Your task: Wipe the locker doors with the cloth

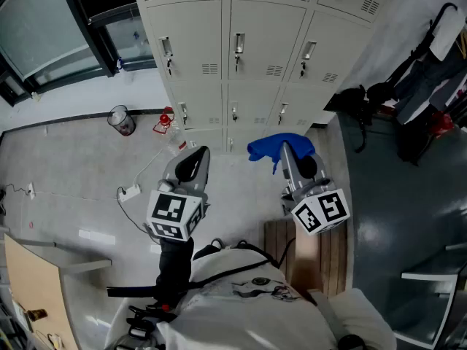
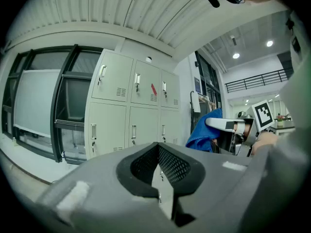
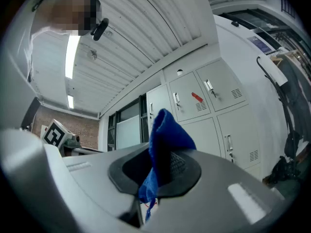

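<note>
R gripper (image 3: 154, 177): jaws clamped on the blue cloth (image 1: 280, 146), which sticks up from betw. them, held in front of the locker doors (image 1: 237, 64). L gripper (image 2: 159, 177): jaws together w/ nothing betw. them, beside the R one, pointing at the same lockers.

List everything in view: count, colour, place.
lockers: one bank, three columns showing, pale grey, straight ahead
cloth: one, blue, clamped in the right gripper
bin: one, red inside, on the floor left of the lockers
power strip: one, white, on the floor beside the left gripper
bags: black, count unclear, right of the lockers
wooden board: one, brown, on the floor by the person
left gripper: grey, jaws shut, empty
right gripper: grey, shut on the cloth
</note>
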A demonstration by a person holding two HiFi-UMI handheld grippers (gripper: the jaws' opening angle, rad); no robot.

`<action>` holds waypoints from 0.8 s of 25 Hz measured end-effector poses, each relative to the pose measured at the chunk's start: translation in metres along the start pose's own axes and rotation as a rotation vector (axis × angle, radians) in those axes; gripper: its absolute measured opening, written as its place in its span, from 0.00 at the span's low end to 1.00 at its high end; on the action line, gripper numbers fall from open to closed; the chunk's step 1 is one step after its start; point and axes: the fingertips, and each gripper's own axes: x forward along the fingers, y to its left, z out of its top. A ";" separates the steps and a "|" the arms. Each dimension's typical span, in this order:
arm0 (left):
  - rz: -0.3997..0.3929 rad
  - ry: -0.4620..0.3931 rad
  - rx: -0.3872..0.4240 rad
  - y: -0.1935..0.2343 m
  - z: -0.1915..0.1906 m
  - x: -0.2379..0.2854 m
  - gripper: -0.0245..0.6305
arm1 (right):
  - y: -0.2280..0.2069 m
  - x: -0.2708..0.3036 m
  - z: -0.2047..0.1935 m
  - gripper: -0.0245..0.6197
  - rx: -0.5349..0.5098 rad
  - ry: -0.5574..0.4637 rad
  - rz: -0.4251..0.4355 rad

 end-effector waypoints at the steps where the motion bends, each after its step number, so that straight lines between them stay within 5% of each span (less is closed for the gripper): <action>1: -0.001 0.002 0.002 -0.002 0.000 0.003 0.03 | -0.002 0.000 0.000 0.08 -0.001 0.001 0.003; 20: -0.013 0.093 0.012 -0.042 -0.032 0.059 0.04 | -0.065 -0.015 -0.011 0.08 0.057 -0.012 0.047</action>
